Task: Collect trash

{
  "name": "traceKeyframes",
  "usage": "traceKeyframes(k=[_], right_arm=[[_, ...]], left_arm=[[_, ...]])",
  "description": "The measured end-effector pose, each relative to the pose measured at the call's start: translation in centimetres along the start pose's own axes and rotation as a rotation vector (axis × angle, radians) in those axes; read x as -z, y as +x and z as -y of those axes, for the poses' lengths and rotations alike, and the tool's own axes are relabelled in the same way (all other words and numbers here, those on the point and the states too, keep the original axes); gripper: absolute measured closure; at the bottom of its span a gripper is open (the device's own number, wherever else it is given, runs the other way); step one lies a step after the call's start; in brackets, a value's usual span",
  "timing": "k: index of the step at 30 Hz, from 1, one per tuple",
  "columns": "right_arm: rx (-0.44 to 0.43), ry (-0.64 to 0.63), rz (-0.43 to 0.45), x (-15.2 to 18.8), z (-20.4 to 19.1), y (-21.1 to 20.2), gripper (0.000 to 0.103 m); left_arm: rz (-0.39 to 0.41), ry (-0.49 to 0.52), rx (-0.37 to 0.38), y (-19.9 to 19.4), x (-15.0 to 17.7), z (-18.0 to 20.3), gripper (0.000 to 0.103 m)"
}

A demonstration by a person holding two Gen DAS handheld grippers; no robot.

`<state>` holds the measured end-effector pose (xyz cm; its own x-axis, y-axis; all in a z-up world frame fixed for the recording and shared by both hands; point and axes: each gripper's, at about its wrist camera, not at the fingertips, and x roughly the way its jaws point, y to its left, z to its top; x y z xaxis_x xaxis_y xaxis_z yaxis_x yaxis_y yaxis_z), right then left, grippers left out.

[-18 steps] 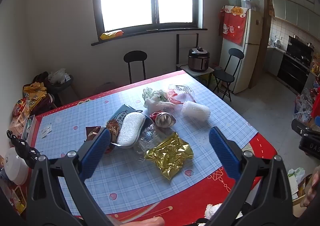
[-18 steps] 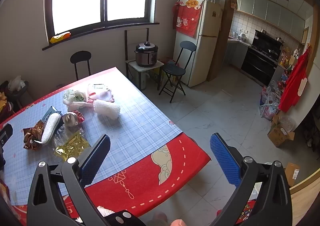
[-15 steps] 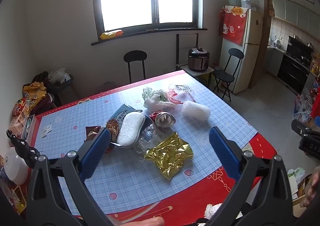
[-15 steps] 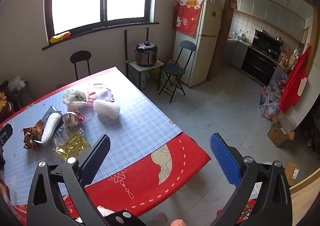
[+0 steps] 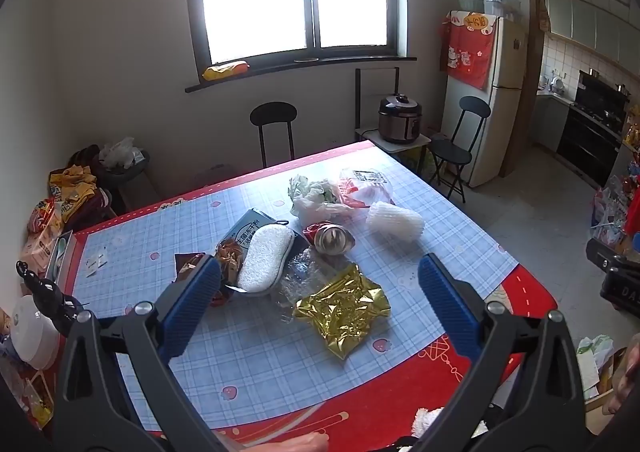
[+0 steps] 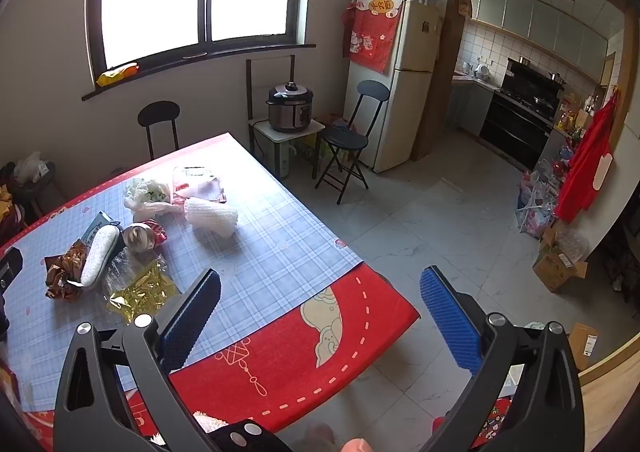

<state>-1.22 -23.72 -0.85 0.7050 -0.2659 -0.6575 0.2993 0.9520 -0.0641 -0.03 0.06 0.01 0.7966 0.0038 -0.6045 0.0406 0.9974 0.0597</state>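
Trash lies heaped mid-table: a crumpled gold foil wrapper (image 5: 344, 308) (image 6: 138, 294), a white sponge-like pad (image 5: 265, 255) (image 6: 98, 256), a crushed can (image 5: 332, 239) (image 6: 140, 236), a white foam net sleeve (image 5: 394, 220) (image 6: 210, 213), crumpled white and red plastic bags (image 5: 336, 193) (image 6: 176, 187) and a brown wrapper (image 6: 66, 272). My left gripper (image 5: 320, 284) hangs open above the near side of the heap, empty. My right gripper (image 6: 320, 288) stands open over the table's right corner, well right of the trash, holding nothing.
The table (image 5: 248, 356) has a blue checked cloth with a red border. A white lamp and clutter (image 5: 28, 328) sit at its left edge. Black stools (image 6: 344, 139), a rice cooker (image 6: 290, 107) and a fridge (image 6: 404, 91) stand beyond. Boxes and bags (image 6: 556, 256) line the floor at right.
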Motion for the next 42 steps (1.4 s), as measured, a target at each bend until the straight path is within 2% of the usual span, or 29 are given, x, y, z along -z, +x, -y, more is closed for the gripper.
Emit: traceKeyframes(k=[42], right_arm=[[0.003,0.004,0.006,-0.3,1.1,0.0,0.005]], left_arm=[[0.019,0.022,-0.014,-0.6,-1.0,0.1,0.005]])
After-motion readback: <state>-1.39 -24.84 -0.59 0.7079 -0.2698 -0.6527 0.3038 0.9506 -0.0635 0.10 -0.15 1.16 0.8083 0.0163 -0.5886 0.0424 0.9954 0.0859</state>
